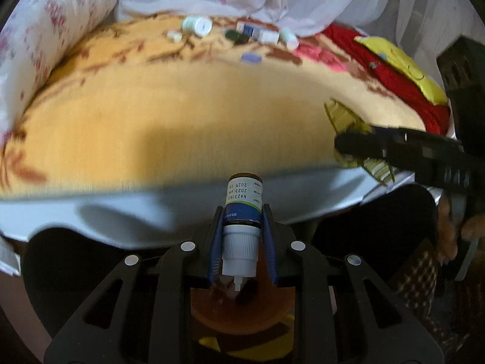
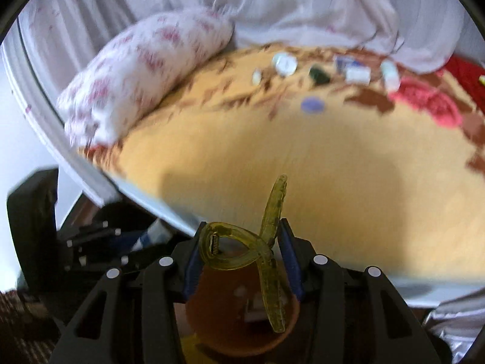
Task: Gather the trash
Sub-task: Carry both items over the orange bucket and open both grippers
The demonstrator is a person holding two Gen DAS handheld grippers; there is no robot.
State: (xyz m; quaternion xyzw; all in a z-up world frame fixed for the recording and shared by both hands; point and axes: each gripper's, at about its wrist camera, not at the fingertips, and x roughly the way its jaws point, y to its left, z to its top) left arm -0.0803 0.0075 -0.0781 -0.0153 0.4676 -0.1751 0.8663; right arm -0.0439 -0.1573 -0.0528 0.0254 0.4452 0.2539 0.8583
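Bed [image 1: 182, 115] under a yellow blanket fills both views, a floral pillow [image 2: 142, 69] at its far left. Orange bin [image 2: 242, 312] sits below both tools, near the bed's near edge. Left hand-held gripper [image 1: 242, 224] pinches a small dropper bottle [image 1: 244, 212], cap toward the camera. Right hand-held gripper [image 2: 242, 245] pinches a yellow-green hair clip [image 2: 263, 242]. Small bottles and boxes [image 1: 242, 32] lie scattered on the far side of the blanket.
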